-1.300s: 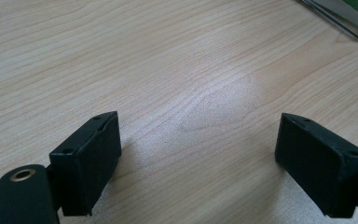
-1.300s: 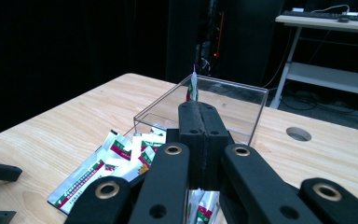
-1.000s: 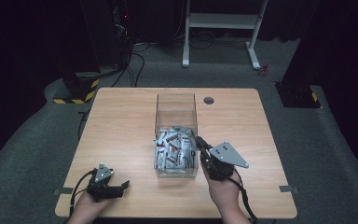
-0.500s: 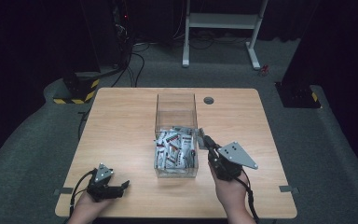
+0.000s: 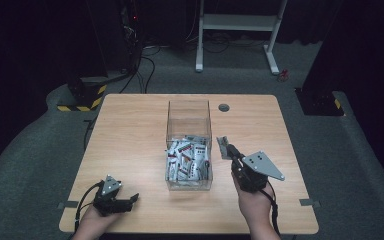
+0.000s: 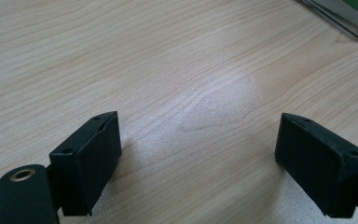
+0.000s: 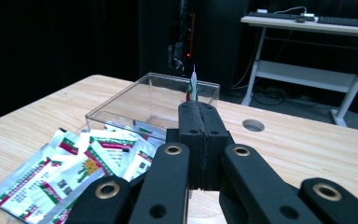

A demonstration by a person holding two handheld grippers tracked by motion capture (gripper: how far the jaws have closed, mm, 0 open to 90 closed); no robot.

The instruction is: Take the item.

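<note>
Since a second ago the right gripper has drawn back to the right, off the clear box and out over bare table, carrying one packet. Its jaws are pressed tight together on that packet, whose thin edge sticks up beyond them in the right gripper view. More packets lie heaped in the box at the table's middle. Near the left front corner, the left gripper has stayed low over the wood, jaws spread wide and holding nothing.
</note>
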